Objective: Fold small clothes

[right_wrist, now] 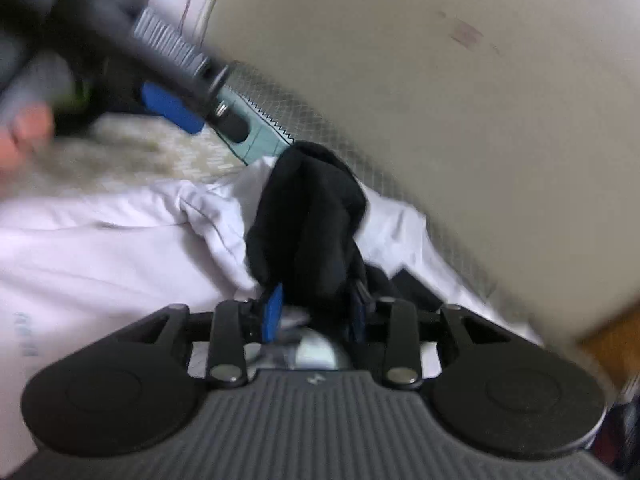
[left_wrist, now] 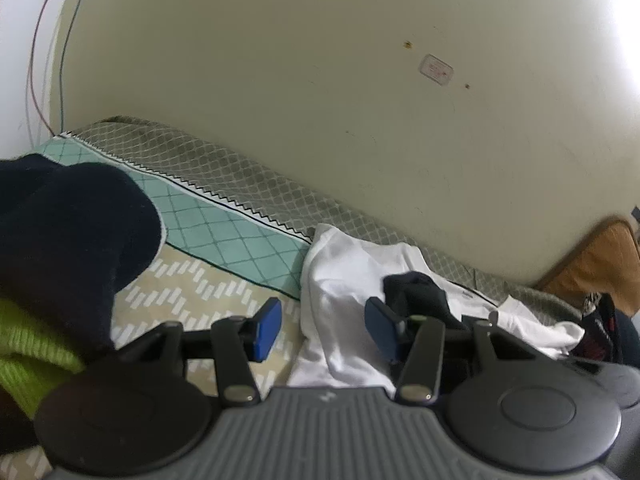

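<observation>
A small black garment [right_wrist: 308,208] lies bunched on a crumpled white garment [right_wrist: 120,232] on the bed. In the right wrist view my right gripper [right_wrist: 316,316] is shut on the black garment's near end, and the cloth fills the gap between the blue pads. The left wrist view shows the same black garment [left_wrist: 416,292] on the white garment [left_wrist: 340,280], just beyond my left gripper [left_wrist: 324,328]. That gripper is open over the bedsheet with nothing between its pads. One of its pads [right_wrist: 172,108] shows blurred at the upper left of the right wrist view.
The patterned bedsheet [left_wrist: 208,288] runs up to a cream wall [left_wrist: 320,80]. A navy cloth [left_wrist: 68,224] over a lime green one [left_wrist: 28,344] fills the left. An orange cushion [left_wrist: 592,264] and dark clothes [left_wrist: 600,328] sit at the right. A hand [right_wrist: 20,136] shows at the left edge.
</observation>
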`<move>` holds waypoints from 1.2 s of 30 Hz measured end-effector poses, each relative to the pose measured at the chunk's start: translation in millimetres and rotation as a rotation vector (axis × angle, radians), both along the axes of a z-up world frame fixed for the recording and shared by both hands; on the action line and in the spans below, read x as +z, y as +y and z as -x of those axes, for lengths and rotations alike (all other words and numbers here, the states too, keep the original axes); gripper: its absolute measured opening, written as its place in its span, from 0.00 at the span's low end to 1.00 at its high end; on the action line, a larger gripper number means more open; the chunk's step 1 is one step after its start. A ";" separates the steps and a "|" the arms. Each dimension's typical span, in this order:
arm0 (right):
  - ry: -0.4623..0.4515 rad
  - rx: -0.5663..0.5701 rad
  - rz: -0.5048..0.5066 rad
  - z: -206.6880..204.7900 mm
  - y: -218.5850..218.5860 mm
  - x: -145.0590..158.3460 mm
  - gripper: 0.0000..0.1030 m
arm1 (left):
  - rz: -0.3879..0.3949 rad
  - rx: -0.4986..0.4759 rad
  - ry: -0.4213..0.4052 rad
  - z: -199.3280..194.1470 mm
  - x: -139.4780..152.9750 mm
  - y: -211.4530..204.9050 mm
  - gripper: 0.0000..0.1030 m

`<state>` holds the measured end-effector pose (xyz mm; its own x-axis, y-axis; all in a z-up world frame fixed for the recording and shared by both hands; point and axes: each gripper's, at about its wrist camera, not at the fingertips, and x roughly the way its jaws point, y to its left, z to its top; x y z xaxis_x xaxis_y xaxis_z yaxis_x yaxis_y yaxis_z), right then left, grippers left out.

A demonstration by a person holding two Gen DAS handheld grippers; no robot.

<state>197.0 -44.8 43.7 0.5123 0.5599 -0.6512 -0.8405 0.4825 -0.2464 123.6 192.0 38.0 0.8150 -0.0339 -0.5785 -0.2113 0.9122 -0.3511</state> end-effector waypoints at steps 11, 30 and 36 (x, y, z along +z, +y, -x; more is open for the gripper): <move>0.346 -0.410 -0.335 -82.2 -98.2 10.4 0.36 | -0.117 -0.214 -0.008 -47.1 25.2 -69.9 0.19; 0.318 -0.541 -0.418 -20.5 -184.9 9.8 0.31 | -0.296 -0.215 0.060 24.6 10.2 -57.7 0.27; 0.270 -0.496 -0.267 27.5 -192.7 -11.1 0.07 | -0.311 -0.177 0.098 114.8 6.7 -27.9 0.28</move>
<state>169.5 -237.5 32.6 0.5898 0.4587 -0.6646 -0.5162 0.8471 0.1266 8.8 164.1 44.7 0.7525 0.0205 -0.6583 -0.0600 0.9975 -0.0376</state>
